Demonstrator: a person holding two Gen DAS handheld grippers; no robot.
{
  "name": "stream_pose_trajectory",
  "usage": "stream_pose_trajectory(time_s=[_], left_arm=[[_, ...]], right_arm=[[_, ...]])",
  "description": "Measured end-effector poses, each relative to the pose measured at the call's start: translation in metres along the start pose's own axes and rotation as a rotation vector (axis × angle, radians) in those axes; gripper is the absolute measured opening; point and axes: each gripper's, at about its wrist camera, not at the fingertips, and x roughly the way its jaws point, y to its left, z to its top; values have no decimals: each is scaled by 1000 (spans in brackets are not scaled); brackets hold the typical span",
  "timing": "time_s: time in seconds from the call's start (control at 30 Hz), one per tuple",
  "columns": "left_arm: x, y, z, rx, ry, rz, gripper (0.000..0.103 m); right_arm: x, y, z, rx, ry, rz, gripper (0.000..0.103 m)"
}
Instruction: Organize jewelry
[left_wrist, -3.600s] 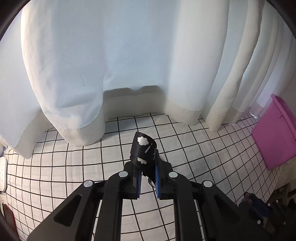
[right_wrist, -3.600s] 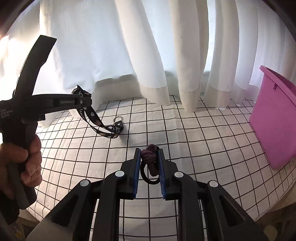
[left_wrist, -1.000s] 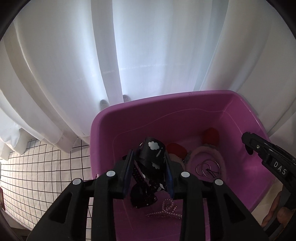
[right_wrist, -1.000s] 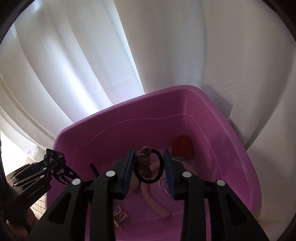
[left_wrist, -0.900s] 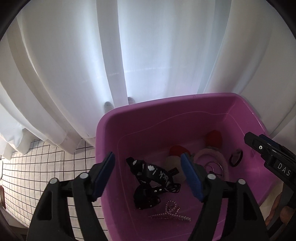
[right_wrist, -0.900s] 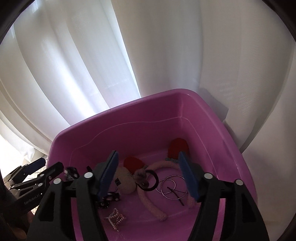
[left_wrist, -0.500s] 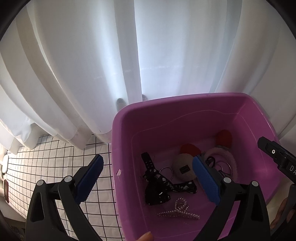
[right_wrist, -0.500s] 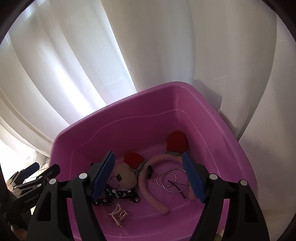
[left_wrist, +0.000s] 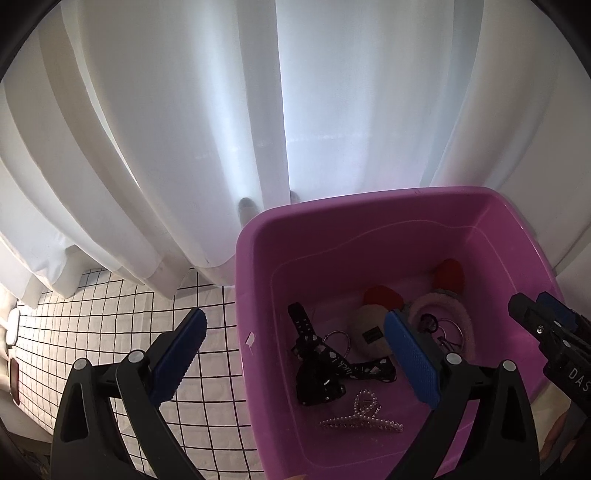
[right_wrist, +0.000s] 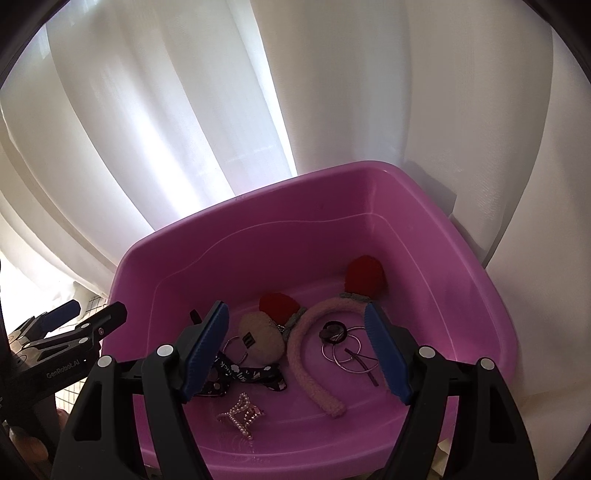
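Two handheld black grippers with blue ribbed pads hover above an open magenta plastic tub (right_wrist: 424, 229).

Nearest in the left wrist view, the left gripper (left_wrist: 295, 347) has its jaws spread as wide as they go, with nothing between the pads; one pad hangs over the black-gridded white cloth (left_wrist: 110, 314), the other over the tub. In the right wrist view, the right gripper (right_wrist: 297, 347) also has its jaws parted and empty, both pads above the tub's interior.

Just beyond the pads, on the tub's floor, the jewelry lies loose: a pearl-studded hair claw (right_wrist: 240, 410), a black printed strap with white cloud shapes (left_wrist: 321, 358), a cream plush charm (right_wrist: 260, 338), a fuzzy pink headband with two red ears (right_wrist: 310, 365), thin silver hoop rings (right_wrist: 347, 356) and a small dark hair tie (right_wrist: 332, 330) touching the hoops.

Farthest back, white pleated curtains (left_wrist: 221, 110) hang behind the tub, their hems brushing its rim.

Judging from this, the pieces lie heaped and overlapping, so the strap, hoops and hair tie could tangle. A gripper swinging back toward the cloth could also clip the tub's near rim or snag the curtain hem.
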Motion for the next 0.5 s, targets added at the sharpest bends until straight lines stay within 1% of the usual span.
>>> stream_pose_trajectory(time_s=[0.5], left_arm=[[-4, 10, 0, -19, 1, 1, 95]], right_arm=[[-4, 18, -3, -38, -6, 3, 73]])
